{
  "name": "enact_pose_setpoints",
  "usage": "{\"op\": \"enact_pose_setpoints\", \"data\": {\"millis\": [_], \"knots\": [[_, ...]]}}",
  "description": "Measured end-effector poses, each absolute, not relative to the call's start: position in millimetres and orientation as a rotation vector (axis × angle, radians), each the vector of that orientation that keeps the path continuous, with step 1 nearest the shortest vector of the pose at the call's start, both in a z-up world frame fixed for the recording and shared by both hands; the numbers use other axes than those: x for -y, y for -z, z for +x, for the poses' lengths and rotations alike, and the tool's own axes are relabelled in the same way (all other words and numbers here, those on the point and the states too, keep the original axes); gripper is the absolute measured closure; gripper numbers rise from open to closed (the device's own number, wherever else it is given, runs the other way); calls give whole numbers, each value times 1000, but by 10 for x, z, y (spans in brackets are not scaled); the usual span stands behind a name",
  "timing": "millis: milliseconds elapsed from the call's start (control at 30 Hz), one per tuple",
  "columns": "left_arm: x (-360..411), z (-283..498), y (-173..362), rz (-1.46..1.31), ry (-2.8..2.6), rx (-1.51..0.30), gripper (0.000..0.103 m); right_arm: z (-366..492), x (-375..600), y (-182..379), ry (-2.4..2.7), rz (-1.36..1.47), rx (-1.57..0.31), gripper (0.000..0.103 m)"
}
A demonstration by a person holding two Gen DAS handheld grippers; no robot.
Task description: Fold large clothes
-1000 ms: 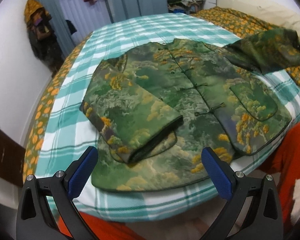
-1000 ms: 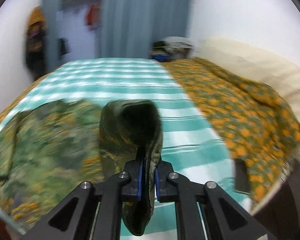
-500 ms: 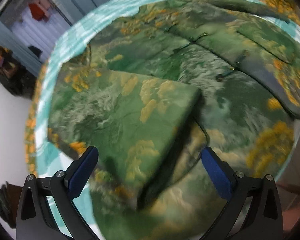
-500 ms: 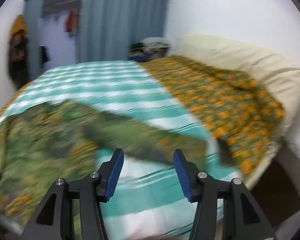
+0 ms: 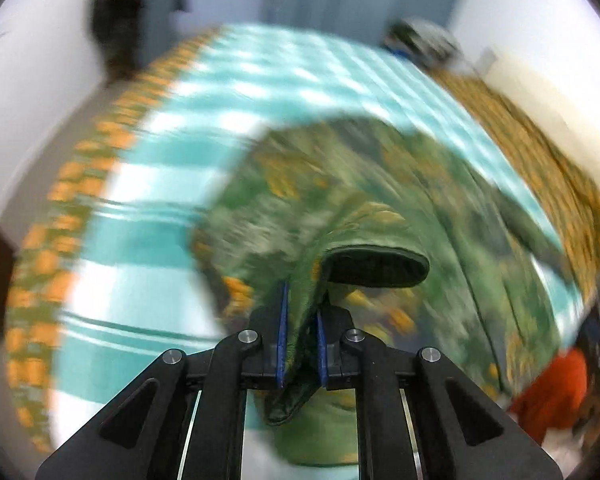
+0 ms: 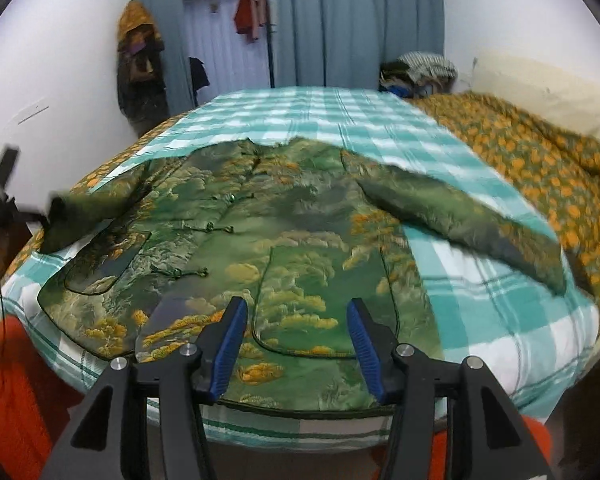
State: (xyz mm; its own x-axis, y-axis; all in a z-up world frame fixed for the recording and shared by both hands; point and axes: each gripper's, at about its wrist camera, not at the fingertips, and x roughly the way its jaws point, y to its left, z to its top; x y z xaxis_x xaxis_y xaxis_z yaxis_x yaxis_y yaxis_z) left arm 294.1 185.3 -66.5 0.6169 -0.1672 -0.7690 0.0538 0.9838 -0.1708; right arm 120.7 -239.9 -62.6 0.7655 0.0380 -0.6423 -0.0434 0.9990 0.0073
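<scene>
The far half of the teal-and-white checked bedspread [image 6: 320,116] lies bare and passable beyond the green-and-gold brocade jacket [image 6: 292,248], bounded rightward by the bunched orange-flowered green quilt [image 6: 540,160] and behind by the grey-blue curtains [image 6: 360,20].

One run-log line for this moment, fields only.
left hand-held gripper: closing on jacket sleeve cuff | right hand-held gripper: open, empty, above jacket hem | bed: jacket spread, unfolded
</scene>
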Motion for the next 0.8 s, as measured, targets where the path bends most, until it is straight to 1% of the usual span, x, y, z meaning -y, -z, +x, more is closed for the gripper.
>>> {"op": "enact_pose_setpoints", "data": {"millis": [33,133,167,200,267,300,333,433,467,500,533,600,700,767,800], "knots": [[-2094,2944,551,-143,54,-866,88,1203,2391,598,-43,-15,-685,50],[-2861,2879,292,-218,-204,-783,79,1201,2388,552,-40,-13,-669,50],[-3060,2823,240,-249,-275,-756,70,1211,2405,545,-37,-12,-669,50],[-3254,2750,196,-284,-337,-730,59,1222,2403,547,-35,-12,-671,50],[-3516,2564,185,-352,-429,-682,45,1249,2472,549,-30,4,-683,50],[-3571,2476,215,-378,-445,-672,43,1257,2504,554,-24,18,-691,50],[-3562,2404,287,-396,-435,-683,43,1285,2589,565,-12,35,-704,50],[-3253,2330,641,-380,-332,-792,43,1336,2831,619,22,69,-743,50],[-3067,2308,790,-367,-271,-839,41,1376,2943,654,29,91,-772,49],[-2920,2291,918,-363,-213,-880,36,1426,3069,706,35,117,-812,45],[-2693,2298,1102,-366,-128,-935,34,1460,3173,760,41,139,-843,43],[-2226,2355,1451,-379,23,-1042,32,1545,3391,905,61,177,-922,43],[-1780,2418,1769,-355,132,-1139,32,1667,3695,1184,70,248,-1063,43],[-1492,2520,1940,-331,209,-1190,32,1716,3768,1331,62,252,-1111,43],[-1376,2581,2004,-324,242,-1218,30,1735,3797,1390,64,255,-1132,43]]}}
